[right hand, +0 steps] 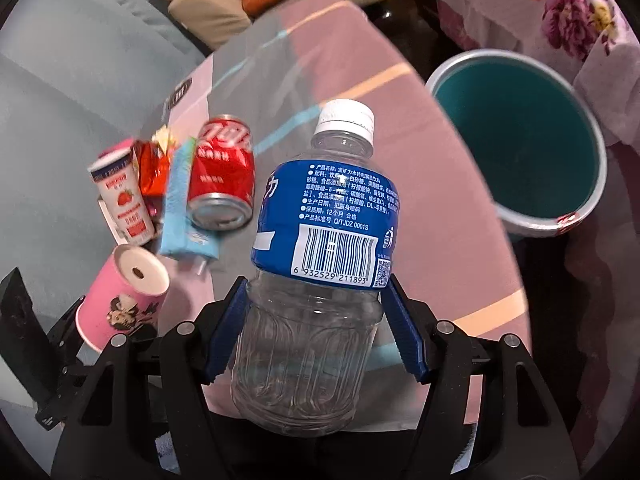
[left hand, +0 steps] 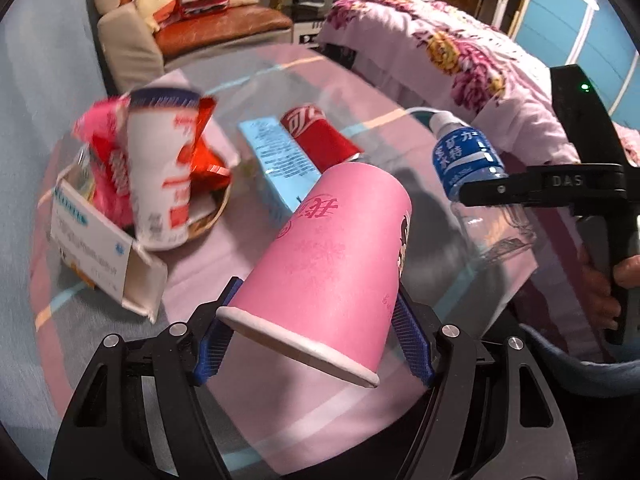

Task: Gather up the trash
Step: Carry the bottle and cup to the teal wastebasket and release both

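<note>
My left gripper (left hand: 318, 292) is shut on a pink paper cup (left hand: 340, 248), which is tilted off the table with its rim toward the camera. The blue pads (left hand: 214, 336) press on both of its sides. In the right wrist view the same cup (right hand: 120, 300) hangs at the lower left. My right gripper (right hand: 316, 284) is shut on a clear plastic bottle (right hand: 320, 216) with a blue label and a white cap, held above the table. From the left wrist view that bottle (left hand: 468, 156) sits in the right gripper (left hand: 540, 184) at the right.
On the round glass-topped table (left hand: 224, 264) lie a red cola can (right hand: 224, 172), a light blue carton (right hand: 182, 200), a white yogurt cup (left hand: 160, 172), red wrappers (left hand: 204, 152) and a white box (left hand: 100, 248). A teal bin (right hand: 520, 140) stands beside the table, right of the bottle. A flowered bed cover (left hand: 460, 52) lies behind.
</note>
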The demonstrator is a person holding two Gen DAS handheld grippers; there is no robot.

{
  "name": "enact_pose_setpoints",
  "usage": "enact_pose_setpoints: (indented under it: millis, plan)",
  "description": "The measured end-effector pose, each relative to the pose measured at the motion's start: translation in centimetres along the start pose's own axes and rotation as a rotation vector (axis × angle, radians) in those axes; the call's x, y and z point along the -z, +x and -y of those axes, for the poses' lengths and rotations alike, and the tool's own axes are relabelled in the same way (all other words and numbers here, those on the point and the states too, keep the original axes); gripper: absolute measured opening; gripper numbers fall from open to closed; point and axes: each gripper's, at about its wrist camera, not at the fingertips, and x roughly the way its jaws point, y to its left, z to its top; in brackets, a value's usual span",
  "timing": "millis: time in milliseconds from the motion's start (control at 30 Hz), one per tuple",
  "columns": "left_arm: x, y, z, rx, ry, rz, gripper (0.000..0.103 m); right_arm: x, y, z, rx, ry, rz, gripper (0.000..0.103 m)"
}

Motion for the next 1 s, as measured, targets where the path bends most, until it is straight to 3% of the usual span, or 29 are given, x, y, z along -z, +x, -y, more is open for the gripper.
enact_pose_setpoints:
  millis: [200,400,700,1000]
  plan:
    - [-2.8,-0.7,2.5,0.018,0.016,0.047,0.073,-1.0,-2.2,1.9,0.011,0.024,0.060,0.064]
    - [-7.1,1.7,5.5,0.019,0.045,0.066,0.073,-3.3,-5.8,6.6,0.066,0.096,0.164,0.064]
    - [-14.4,8.4,13.0,0.057,0.171,0.014,0.073,-6.2,-8.5,14.3,0.131,0.202,0.229,0.064]
    - [-17.7,15.8,17.4,0.073,0.213,-0.088,0.076,-8.0,-7.7,18.3,0.133,0.251,0.195,0.064]
